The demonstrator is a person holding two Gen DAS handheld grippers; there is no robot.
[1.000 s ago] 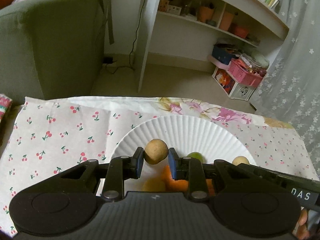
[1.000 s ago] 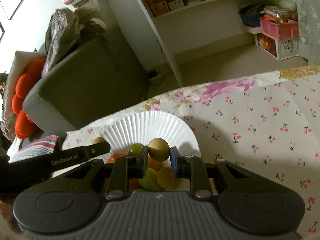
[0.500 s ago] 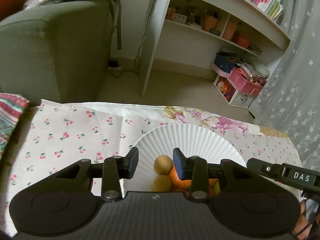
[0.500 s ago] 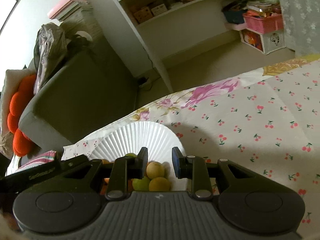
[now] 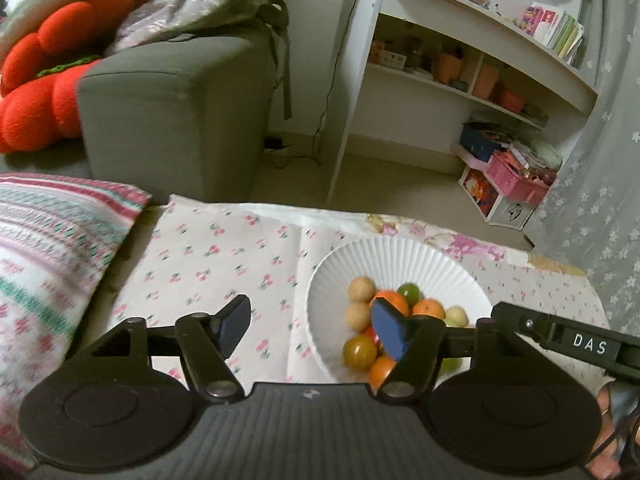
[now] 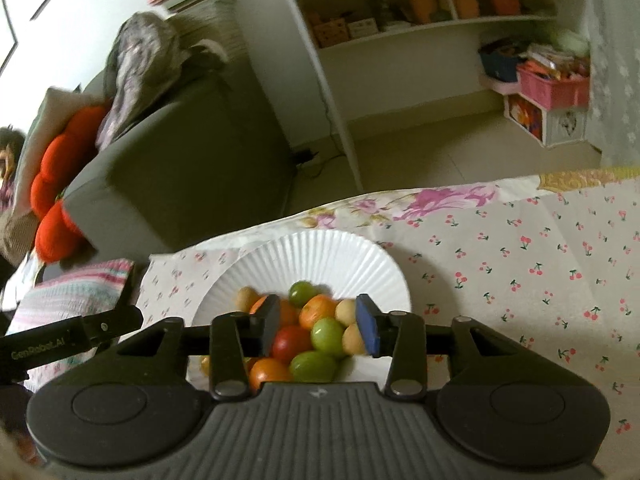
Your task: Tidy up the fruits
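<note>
Fruits (image 6: 308,336) sit heaped in the paper plate (image 6: 320,252), and with your left tool (image 5: 312,328) and right tool (image 6: 318,328) both wide open and empty above it, a careless dip could roll one over the plate's rim.

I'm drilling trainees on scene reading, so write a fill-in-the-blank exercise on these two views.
1. The fruits lie piled on a white paper ____.
2. The left gripper is open and holds ____.
3. The cloth under the plate is printed with small red ____.
4. The right gripper is ____ above the fruits.

Missing words: plate; nothing; cherries; open
</note>
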